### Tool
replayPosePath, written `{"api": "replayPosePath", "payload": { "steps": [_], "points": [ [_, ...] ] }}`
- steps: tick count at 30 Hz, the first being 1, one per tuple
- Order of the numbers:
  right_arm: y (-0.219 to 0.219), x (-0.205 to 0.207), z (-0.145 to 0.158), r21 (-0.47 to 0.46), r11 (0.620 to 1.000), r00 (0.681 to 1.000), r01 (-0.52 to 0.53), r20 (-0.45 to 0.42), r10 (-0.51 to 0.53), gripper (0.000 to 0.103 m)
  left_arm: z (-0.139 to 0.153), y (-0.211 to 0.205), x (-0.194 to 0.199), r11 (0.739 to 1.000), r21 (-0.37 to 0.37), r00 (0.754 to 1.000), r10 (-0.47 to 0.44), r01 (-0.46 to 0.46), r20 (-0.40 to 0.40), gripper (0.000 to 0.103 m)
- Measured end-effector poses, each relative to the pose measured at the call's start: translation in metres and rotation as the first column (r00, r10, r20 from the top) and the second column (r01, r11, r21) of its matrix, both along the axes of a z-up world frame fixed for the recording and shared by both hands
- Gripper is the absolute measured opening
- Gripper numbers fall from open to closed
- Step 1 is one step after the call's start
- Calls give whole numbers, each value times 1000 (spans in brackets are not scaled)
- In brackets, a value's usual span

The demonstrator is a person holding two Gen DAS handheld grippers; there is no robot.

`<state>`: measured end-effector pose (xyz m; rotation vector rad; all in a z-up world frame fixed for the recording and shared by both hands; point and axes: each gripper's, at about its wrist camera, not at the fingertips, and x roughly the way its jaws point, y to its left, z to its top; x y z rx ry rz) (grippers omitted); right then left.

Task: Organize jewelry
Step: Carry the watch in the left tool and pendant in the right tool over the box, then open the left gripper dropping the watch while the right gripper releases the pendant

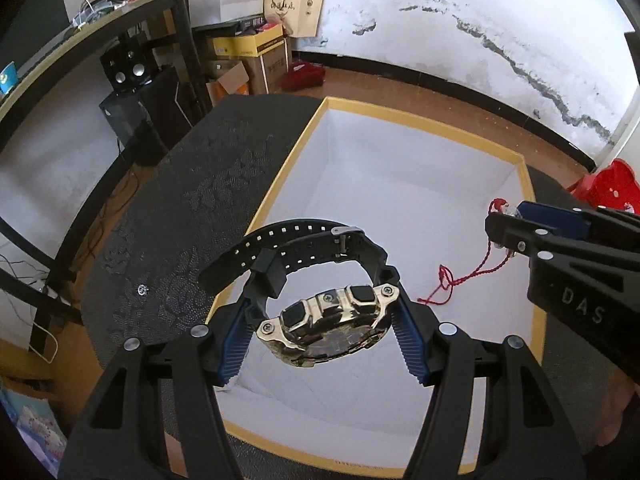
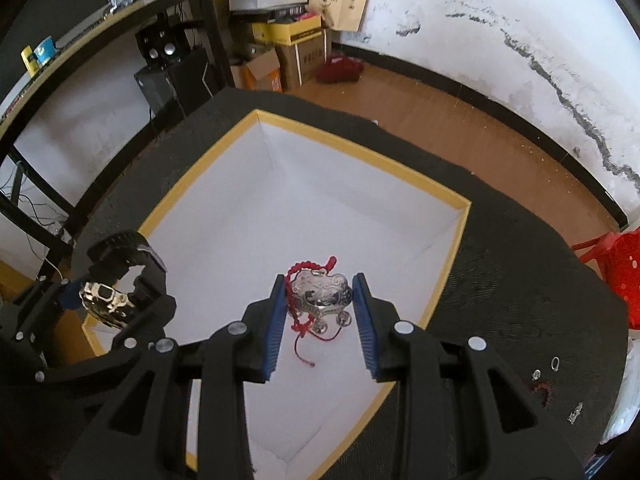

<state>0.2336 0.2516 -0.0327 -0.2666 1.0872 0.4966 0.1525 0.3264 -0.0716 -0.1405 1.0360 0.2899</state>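
My left gripper [image 1: 320, 320] is shut on a gold watch [image 1: 324, 330] with a black strap [image 1: 304, 240], held above the near left part of an open white box with a yellow rim [image 1: 400, 114]. My right gripper [image 2: 320, 300] is shut on a silver lock pendant [image 2: 320, 296] on a red cord [image 2: 298, 334], held over the box [image 2: 348, 144]. In the left wrist view the right gripper [image 1: 500, 220] shows at the right, with the red cord [image 1: 460, 280] hanging down. In the right wrist view the left gripper [image 2: 104, 300] with the watch [image 2: 106, 298] shows at the left.
The box sits on a black patterned cloth [image 1: 180, 216]. A small silver piece [image 1: 143, 289] lies on the cloth left of the box. A ring [image 2: 555, 363] and other small pieces [image 2: 538, 378] lie on the cloth at the right. A red stool [image 2: 616, 272] stands to the right.
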Motion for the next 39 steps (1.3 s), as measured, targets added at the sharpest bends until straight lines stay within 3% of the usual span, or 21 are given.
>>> {"api": "replayPosePath", "payload": {
  "steps": [17,27,39],
  "points": [
    [14,27,-53,-80,997,997,-22,-70,16,33,-43,-2,16,1000,-2,997,10,-11,-76,62],
    [24,32,-61,-106,994,997,-26,-81,18,33,-60,-1,23,1000,-7,994,10,-10,-111,62],
    [25,32,-62,-94,995,997,-34,-78,27,33,-61,-2,22,1000,-6,993,9,-10,-114,63]
  ]
}}
